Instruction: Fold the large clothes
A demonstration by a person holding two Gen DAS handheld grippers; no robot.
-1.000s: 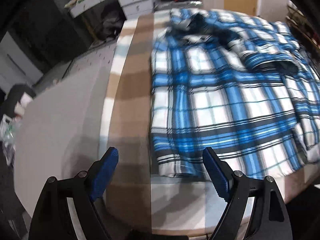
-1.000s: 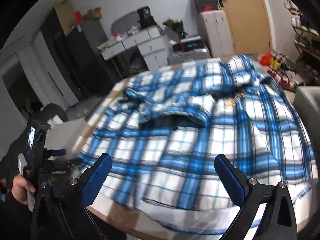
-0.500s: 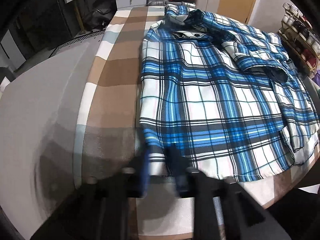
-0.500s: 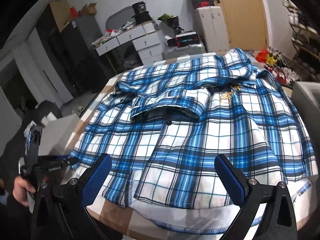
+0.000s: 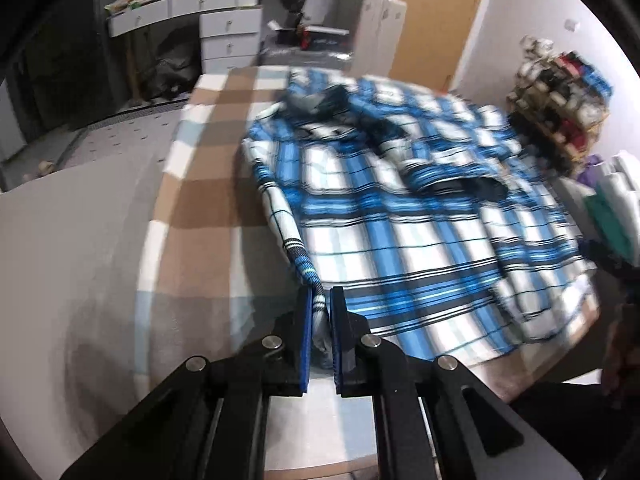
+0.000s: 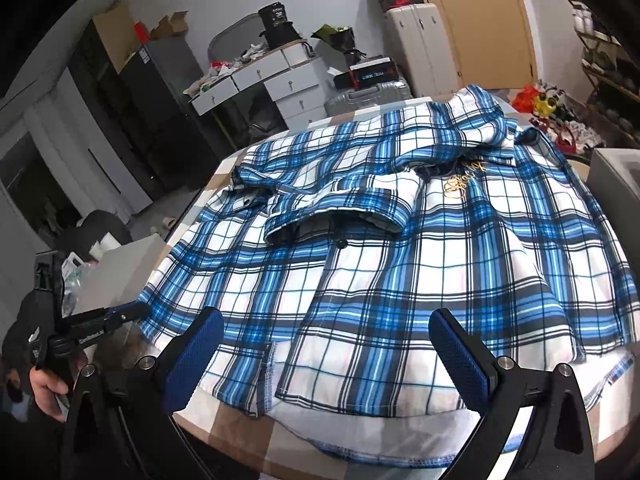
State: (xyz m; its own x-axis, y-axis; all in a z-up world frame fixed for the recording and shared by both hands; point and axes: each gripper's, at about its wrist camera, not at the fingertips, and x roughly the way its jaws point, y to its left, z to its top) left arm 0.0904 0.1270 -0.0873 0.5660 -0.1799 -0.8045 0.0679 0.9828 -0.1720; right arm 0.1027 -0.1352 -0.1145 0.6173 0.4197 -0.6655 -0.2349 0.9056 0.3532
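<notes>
A blue, white and black plaid shirt lies spread over the checked tablecloth, collar at the far end. My left gripper is shut on the shirt's near left hem corner, and the pinched cloth rises in a ridge toward its blue pads. In the right wrist view the same shirt fills the table, one sleeve folded across its chest. My right gripper hangs open over the near hem, nothing between its fingers. The left gripper shows at the far left, held by a hand.
A brown, white and grey checked cloth covers the table. White drawers, a suitcase and boxes stand behind it. A shoe rack is at the right, a wooden door at the back.
The left gripper went from wide open to shut on the shirt's hem corner and has lifted that corner slightly. The right gripper has stayed open over the near hem.
</notes>
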